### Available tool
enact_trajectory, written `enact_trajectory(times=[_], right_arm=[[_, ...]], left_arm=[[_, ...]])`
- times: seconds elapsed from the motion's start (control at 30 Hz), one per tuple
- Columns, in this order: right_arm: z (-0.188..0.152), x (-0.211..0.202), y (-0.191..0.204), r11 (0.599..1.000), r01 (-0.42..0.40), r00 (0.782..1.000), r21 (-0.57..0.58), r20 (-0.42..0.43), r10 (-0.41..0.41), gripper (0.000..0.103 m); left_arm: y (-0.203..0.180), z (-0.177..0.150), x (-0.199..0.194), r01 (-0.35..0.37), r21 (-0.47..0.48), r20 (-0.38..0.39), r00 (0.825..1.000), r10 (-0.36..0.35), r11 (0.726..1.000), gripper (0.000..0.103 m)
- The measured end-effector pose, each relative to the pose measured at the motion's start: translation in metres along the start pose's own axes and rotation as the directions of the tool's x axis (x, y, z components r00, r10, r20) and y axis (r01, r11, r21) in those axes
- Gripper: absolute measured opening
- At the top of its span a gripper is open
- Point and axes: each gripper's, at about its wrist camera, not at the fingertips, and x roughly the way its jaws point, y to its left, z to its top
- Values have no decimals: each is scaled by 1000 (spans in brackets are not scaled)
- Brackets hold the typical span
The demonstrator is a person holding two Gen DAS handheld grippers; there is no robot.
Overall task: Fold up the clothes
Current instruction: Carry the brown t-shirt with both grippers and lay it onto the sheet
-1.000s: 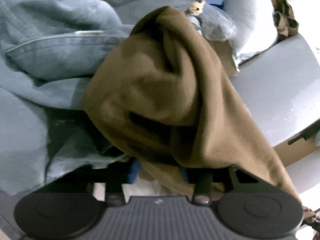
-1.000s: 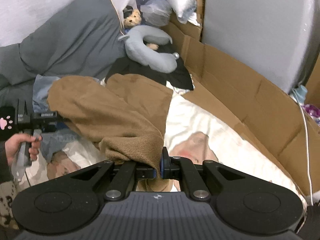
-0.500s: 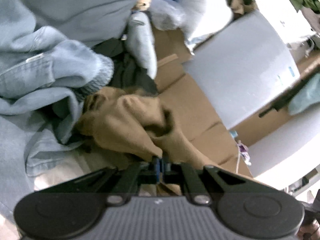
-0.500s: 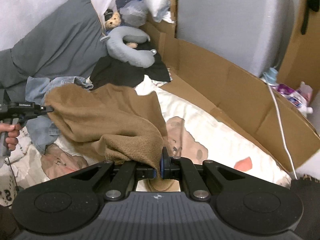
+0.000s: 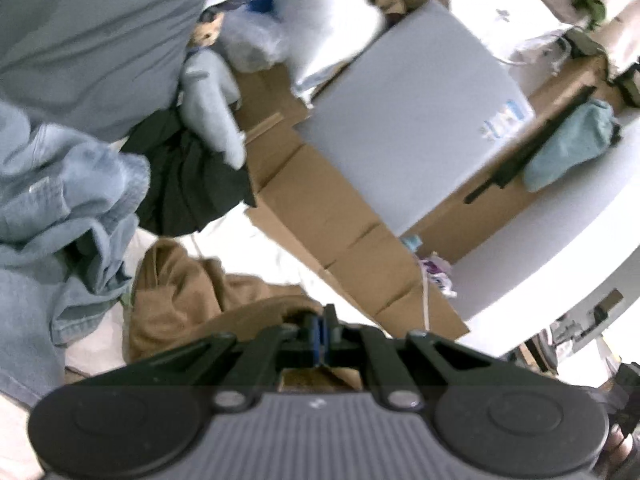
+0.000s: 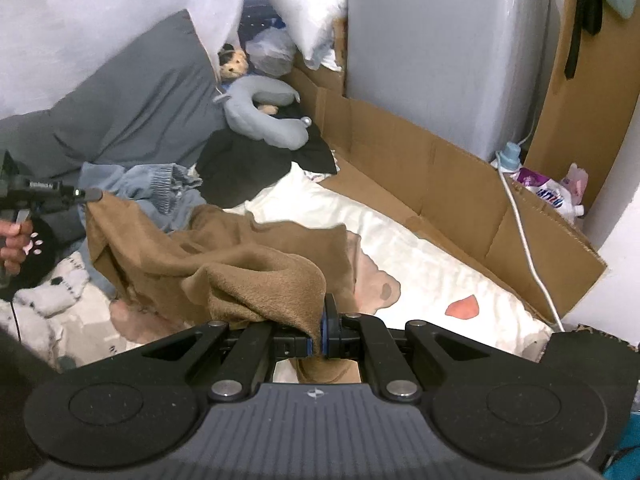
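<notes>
Here both jaws pinch the brown garment (image 6: 224,256) (its span shows only rightward).

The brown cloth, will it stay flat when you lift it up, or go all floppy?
Probably floppy: the brown cloth sags and wrinkles between the left gripper and the right gripper, both shut on it. It looks thick and fuzzy, so it likely won't slip out easily.

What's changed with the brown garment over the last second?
Both grippers have pulled apart: the brown garment, bunched a second ago, now hangs spread between the left gripper and right gripper, lifted off the bedsheet. Both stay clamped on it. The denim clothes and neck pillow haven't moved.
</notes>
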Motion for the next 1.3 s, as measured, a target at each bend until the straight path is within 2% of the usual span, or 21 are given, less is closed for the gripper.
enact_trajectory(times=[0.2,0.33,0.73,0.87,1.03,1.3], right_arm=[[-5,-56,-1,999,26,997,35,73,-29,2],[-2,-98,7,998,55,989,16,134,-56,2],[25,-190,17,993,114,951,-28,293,-101,3],[30,-202,14,992,125,939,-18,325,-112,3],[18,-182,2,994,106,945,20,308,-107,3],[-11,-96,-29,988,71,975,135,198,-97,3]], left_arm=[[-45,10,-35,49,78,24,998,-51,996,1],[-75,17,-57,88,121,61,994,-96,989,1],[-138,43,-104,163,200,141,971,-193,966,1],[-148,47,-109,149,217,151,971,-184,965,1],[-141,45,-88,123,212,117,982,-150,970,1],[-89,33,-9,56,145,12,998,-58,988,1]])
